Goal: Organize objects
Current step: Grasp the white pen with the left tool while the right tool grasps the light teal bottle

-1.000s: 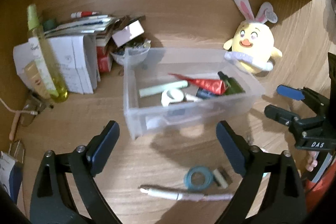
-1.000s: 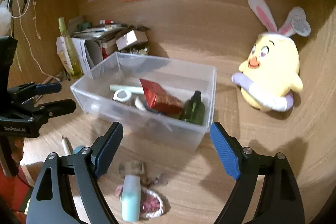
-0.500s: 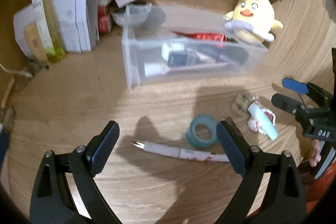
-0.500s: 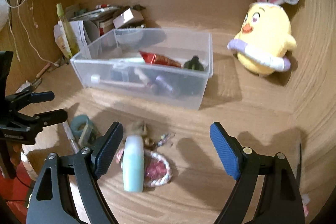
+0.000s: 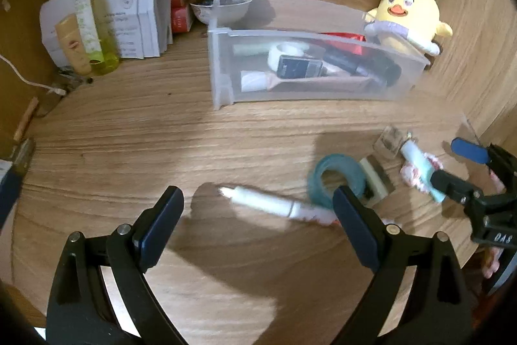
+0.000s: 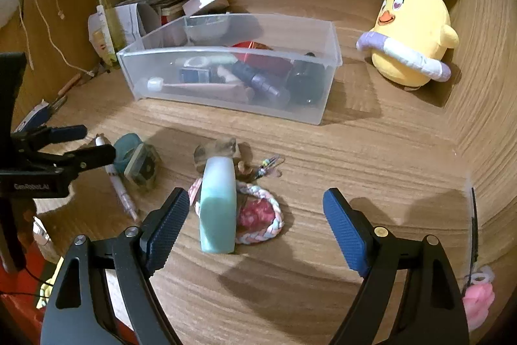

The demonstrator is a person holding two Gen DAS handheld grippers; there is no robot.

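Note:
A clear plastic bin [image 5: 223, 76] [image 6: 326, 99] holding several small items stands at the back of the wooden desk. In front of it lie a white pen [image 5: 265, 202] [image 6: 121, 193], a teal tape roll [image 5: 339, 180] [image 6: 127, 147], a mint tube [image 6: 218, 202] [image 5: 420, 170] lying on a braided pink band [image 6: 268, 225], and a small clip [image 6: 269, 164]. My left gripper [image 5: 258, 225] is open and empty, just above the pen. My right gripper [image 6: 255, 228] is open and empty, just before the mint tube.
A yellow bunny-eared plush [image 5: 407, 18] [image 6: 410, 37] sits at the back right. Papers, boxes, a bowl [image 5: 223, 8] and a green bottle [image 5: 87, 15] crowd the back left. A pink item [image 6: 478, 299] lies at the right edge, by the side wall.
Both grippers have pulled back and tilted down from the bin toward the loose items in front of it. Pen, tape and tube now lie closer to the fingers. Both stay open.

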